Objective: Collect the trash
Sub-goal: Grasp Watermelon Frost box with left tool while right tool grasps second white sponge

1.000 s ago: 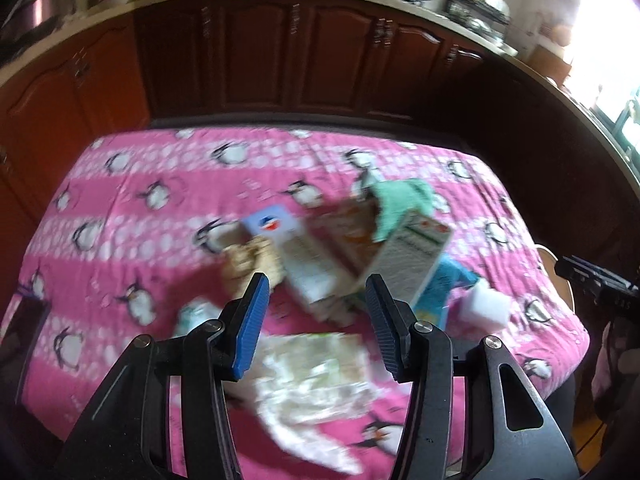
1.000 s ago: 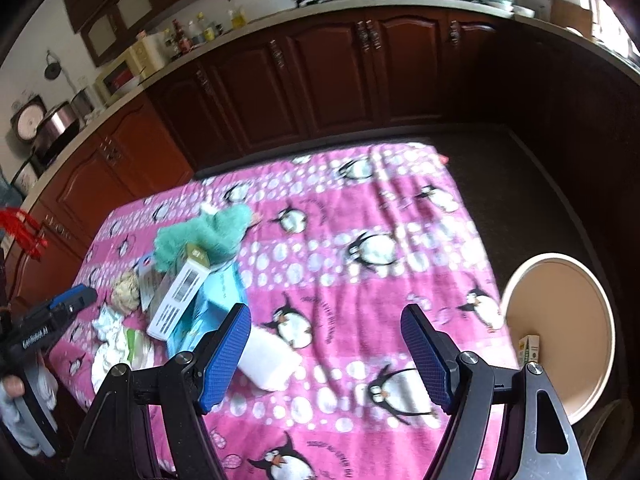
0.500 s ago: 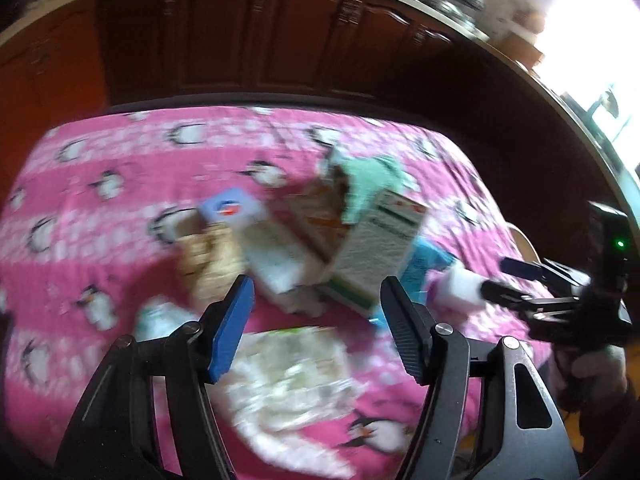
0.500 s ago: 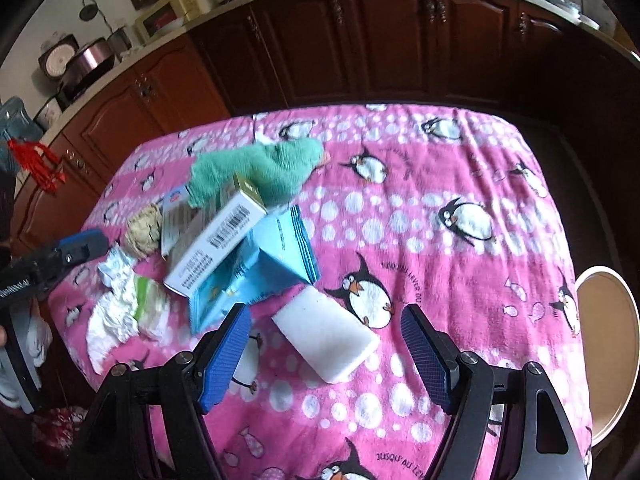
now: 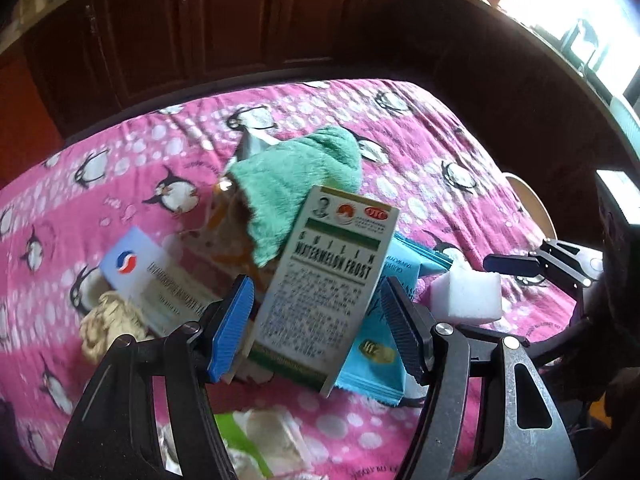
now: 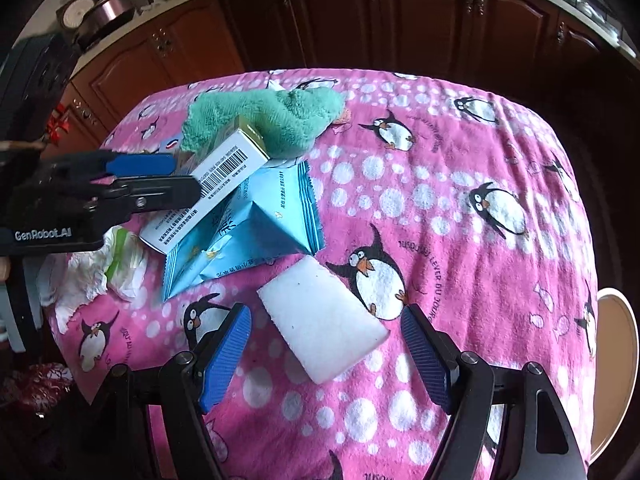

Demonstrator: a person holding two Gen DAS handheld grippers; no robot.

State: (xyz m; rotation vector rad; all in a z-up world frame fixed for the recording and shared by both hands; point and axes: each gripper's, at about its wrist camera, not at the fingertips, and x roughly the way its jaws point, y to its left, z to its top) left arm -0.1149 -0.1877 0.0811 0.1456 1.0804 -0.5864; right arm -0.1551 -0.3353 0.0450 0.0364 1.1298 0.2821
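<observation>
Our left gripper (image 5: 316,328) has its fingers spread wide on either side of the white and green medicine box (image 5: 328,280), which reads "Watermelon Frost"; the blue pads flank the box, and we cannot tell whether either one touches it. The box lies tilted on the heap of trash near the left edge of the tabletop (image 6: 460,200), which is covered with a pink penguin cloth. Its upper end leans against the green towel (image 5: 304,176) and its lower end rests on the blue foil packets (image 6: 256,220). Beside the box on the left we see a white and blue carton (image 5: 148,276) and a beige crumpled wad (image 5: 108,320), and below the fingers lies a crumpled white wrapper with a green stripe (image 6: 116,264). Our right gripper (image 6: 326,356) is likewise released, its fingers apart around the near end of the white foam block (image 6: 320,320), which lies flat on the cloth just beside the blue packets. From the right wrist camera the left gripper (image 6: 160,180) reaches in from the left, level with the box. A round beige bin (image 6: 616,360) stands beyond the right edge of the tabletop, and dark wooden cabinets (image 6: 360,12) run along the back.
</observation>
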